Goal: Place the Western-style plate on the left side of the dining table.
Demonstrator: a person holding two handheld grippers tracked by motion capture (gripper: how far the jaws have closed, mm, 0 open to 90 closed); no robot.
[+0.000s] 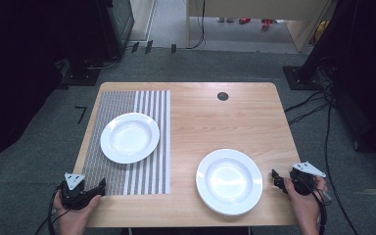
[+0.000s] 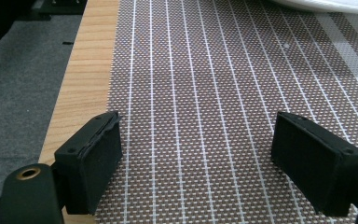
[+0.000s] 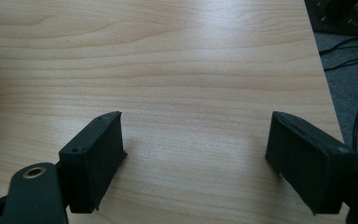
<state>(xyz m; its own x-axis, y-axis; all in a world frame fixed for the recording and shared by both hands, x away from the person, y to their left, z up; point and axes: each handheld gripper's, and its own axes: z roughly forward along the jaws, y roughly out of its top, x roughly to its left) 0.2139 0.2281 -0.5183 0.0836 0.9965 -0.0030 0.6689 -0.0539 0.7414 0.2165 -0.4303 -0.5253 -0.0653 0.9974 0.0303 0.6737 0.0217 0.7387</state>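
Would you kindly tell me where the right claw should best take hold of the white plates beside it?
Probably the near right rim of the plates, approached from the right by the open right claw: the thin rim faces it, and it may be a stack, so bite only the top rim.

The left gripper (image 1: 101, 185) and the right gripper (image 1: 275, 178) are each held low in one hand, both with jaws spread wide apart.
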